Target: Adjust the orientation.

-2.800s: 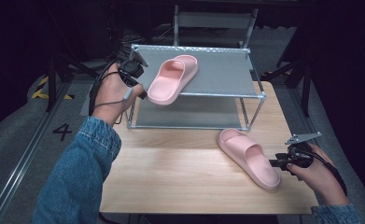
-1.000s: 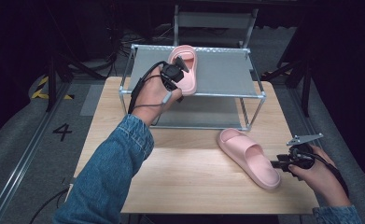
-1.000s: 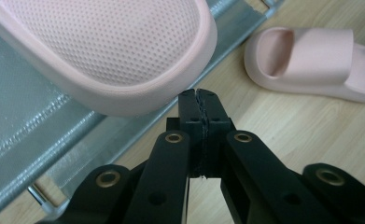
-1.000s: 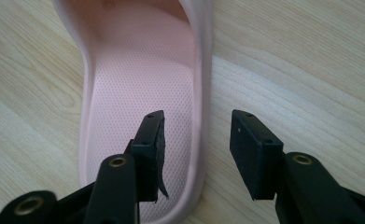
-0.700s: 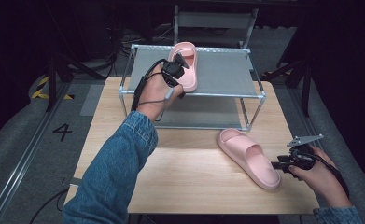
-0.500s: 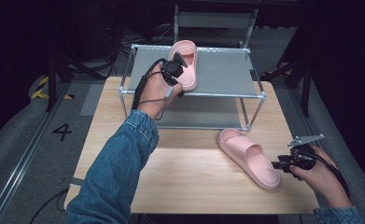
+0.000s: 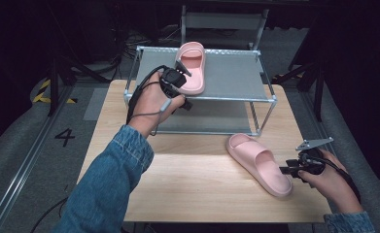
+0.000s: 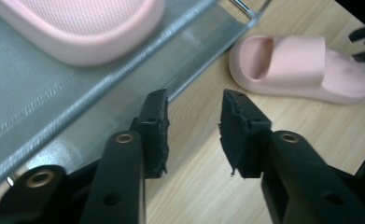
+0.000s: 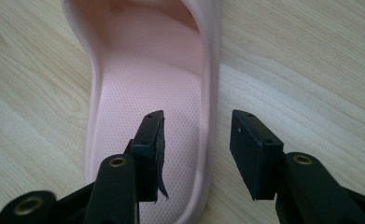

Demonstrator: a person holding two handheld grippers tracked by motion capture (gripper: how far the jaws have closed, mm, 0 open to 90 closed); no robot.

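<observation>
My right gripper point(image 9: 196, 149) hangs over a pale wooden surface point(image 9: 311, 60) with its jaws spread apart. Between them runs the side rim of a pink slipper point(image 9: 147, 93): one jaw sits over the dotted footbed, the other over bare wood just outside the rim. The slipper lies sole down, its strap end toward the top edge.

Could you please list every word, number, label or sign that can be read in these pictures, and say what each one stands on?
"4": a dark numeral on the grey floor left of the light wooden table, in the high view.
No other text can be read: the two pink foam slippers, the grey metal-framed rack and the black grippers show no legible marking.
</observation>
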